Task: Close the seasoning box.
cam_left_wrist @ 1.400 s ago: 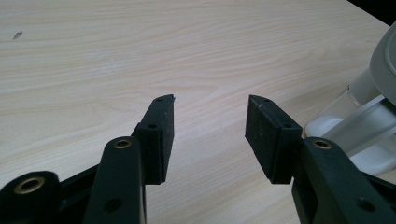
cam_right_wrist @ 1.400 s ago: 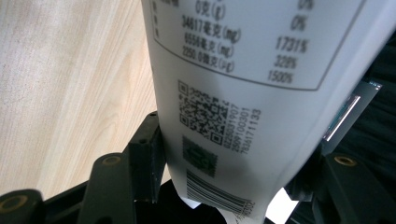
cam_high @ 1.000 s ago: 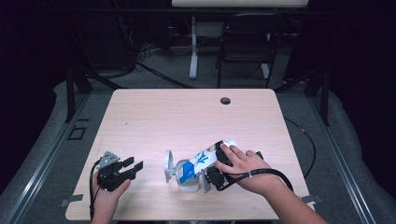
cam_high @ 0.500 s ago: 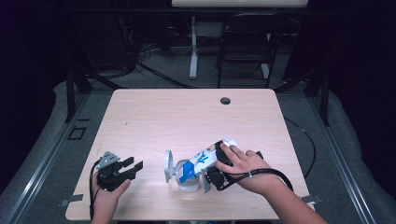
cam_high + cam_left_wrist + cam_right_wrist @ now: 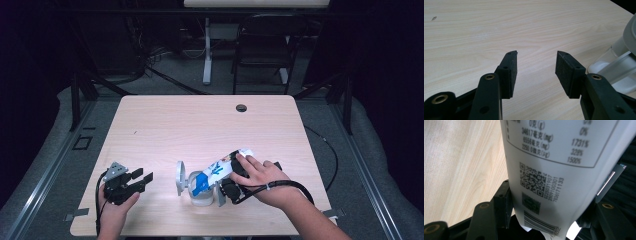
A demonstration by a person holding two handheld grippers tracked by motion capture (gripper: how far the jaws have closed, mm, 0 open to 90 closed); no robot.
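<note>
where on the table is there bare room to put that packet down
The far half of the table is bare wood, from the cable hole across to the left edge. A smaller free patch lies between the left gripper and the jar. The near right is crowded: jar, packet, right gripper.

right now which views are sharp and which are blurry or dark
High view: table evenly lit, surroundings dark. Left gripper view: wood grain sharp, clear container washed out at the edge. Right gripper view: bag very close, top print soft, codes readable.
</note>
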